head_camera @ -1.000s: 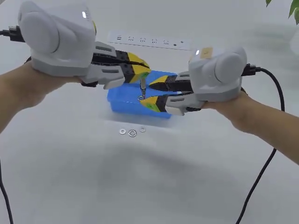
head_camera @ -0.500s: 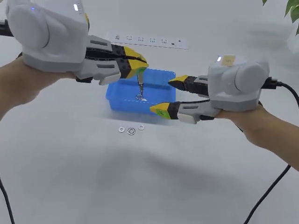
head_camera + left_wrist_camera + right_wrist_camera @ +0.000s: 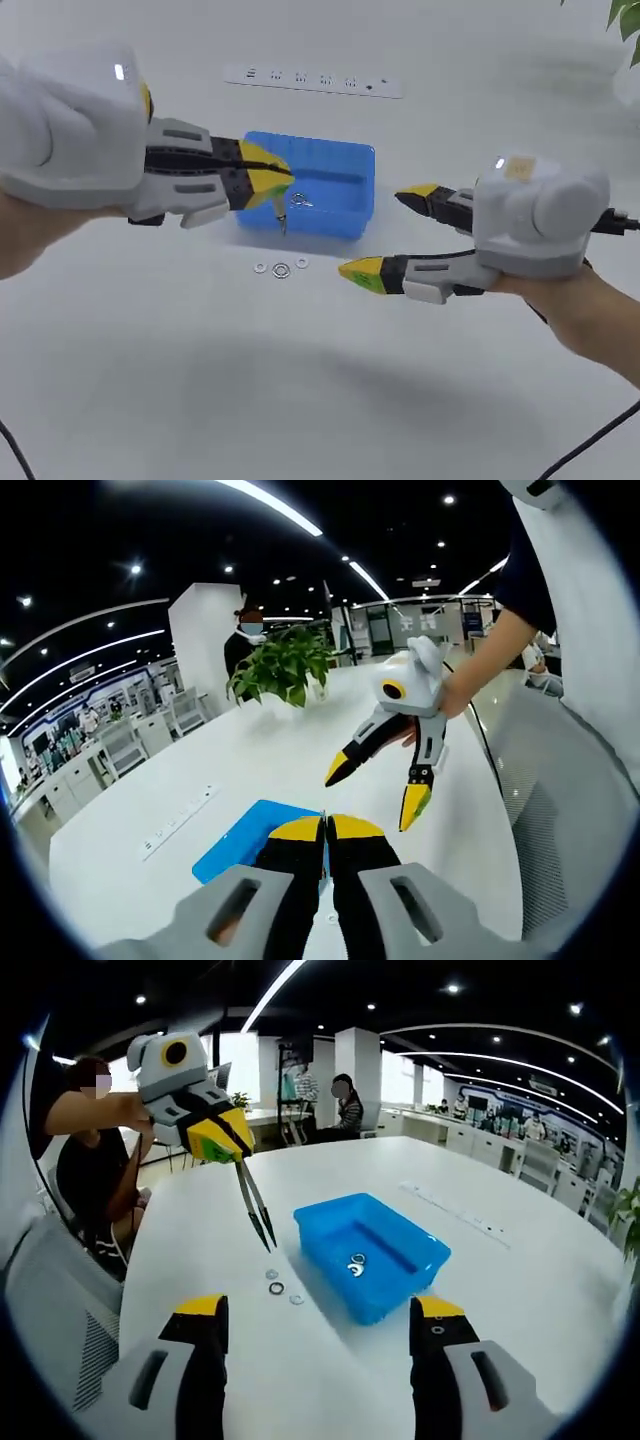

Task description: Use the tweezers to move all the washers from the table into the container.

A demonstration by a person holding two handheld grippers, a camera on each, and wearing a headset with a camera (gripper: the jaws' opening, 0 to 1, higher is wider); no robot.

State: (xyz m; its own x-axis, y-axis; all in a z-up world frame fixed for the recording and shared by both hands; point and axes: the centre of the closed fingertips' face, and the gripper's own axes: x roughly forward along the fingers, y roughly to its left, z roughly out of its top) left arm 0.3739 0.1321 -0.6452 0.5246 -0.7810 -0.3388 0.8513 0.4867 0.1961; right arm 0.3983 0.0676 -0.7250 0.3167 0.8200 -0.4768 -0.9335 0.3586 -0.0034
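Observation:
My left gripper (image 3: 280,184) is shut on thin metal tweezers (image 3: 282,216), whose tips hang just in front of the blue container (image 3: 340,215), above the table. Washers (image 3: 298,202) lie inside the container. Three small washers (image 3: 281,270) sit in a row on the white table just before it. My right gripper (image 3: 378,232) is open and holds nothing, to the right of the washers. In the right gripper view the tweezers (image 3: 255,1205) point down at the loose washers (image 3: 277,1287), next to the container (image 3: 395,1280). The left gripper view shows the right gripper (image 3: 378,780) beyond my shut jaws.
A white power strip (image 3: 312,82) lies on the table behind the container. Green plant leaves (image 3: 625,22) reach in at the far right corner. A black cable (image 3: 590,440) trails from the right gripper. People sit at desks beyond the table (image 3: 340,1100).
The left gripper drew the tweezers back out of the container toward the front, leaving a washer inside. The right gripper moved right and nearer, away from the container.

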